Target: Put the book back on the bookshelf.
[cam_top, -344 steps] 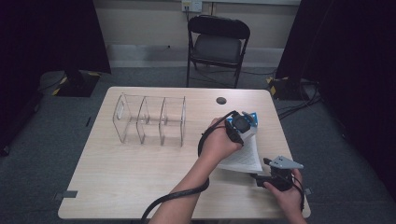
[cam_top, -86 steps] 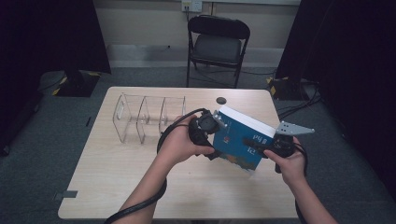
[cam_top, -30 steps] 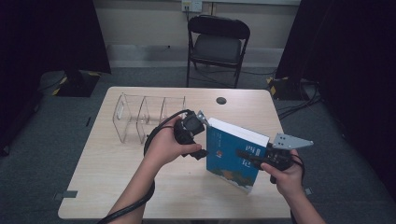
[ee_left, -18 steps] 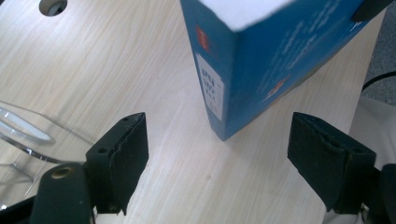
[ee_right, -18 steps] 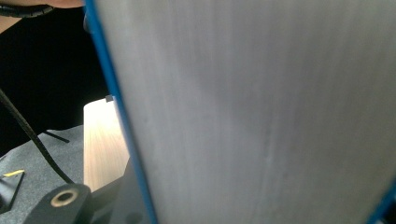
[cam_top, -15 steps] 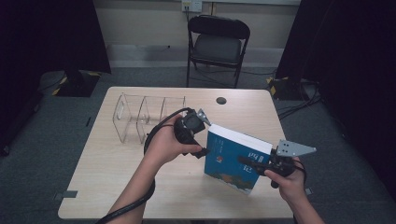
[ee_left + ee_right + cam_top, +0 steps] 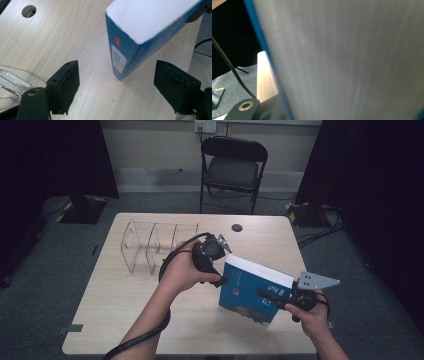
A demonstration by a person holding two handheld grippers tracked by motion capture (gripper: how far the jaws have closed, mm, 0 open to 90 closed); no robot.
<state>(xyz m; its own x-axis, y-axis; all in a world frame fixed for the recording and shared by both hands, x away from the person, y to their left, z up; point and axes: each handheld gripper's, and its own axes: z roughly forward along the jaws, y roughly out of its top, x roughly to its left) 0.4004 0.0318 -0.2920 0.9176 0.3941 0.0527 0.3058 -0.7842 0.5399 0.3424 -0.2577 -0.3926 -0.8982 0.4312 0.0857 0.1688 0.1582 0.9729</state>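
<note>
At the left of the pale wooden worktop (image 7: 125, 320) stands a clear acrylic rack (image 7: 150, 245) with several upright dividers, its slots vacant. It looks like the place where a book would be filed upright, which would explain why the work happens just beside it.

To the right of the rack, near the middle, the person's left hand grips the left gripper (image 7: 220, 281). Its two black padded fingers (image 7: 65, 86) stand apart with nothing between them. In the left gripper view they point at the near lower corner of the book, not touching it, as if lined up to take the spine end once it is steady.

Further right is the blue book (image 7: 254, 292), thick, with a white page block (image 7: 152, 17). It is tilted, one lower corner close to or on the worktop; contact is hard to confirm. A white label sits on its spine (image 7: 119, 58).

At the far right, the right gripper (image 7: 272, 299) is clamped on the book's edge, propping it up at that slant. In the right gripper view the pale page block sits right against the lens, so the book lies deep in the grip. A round cable hole (image 7: 236, 227) lies beyond.
</note>
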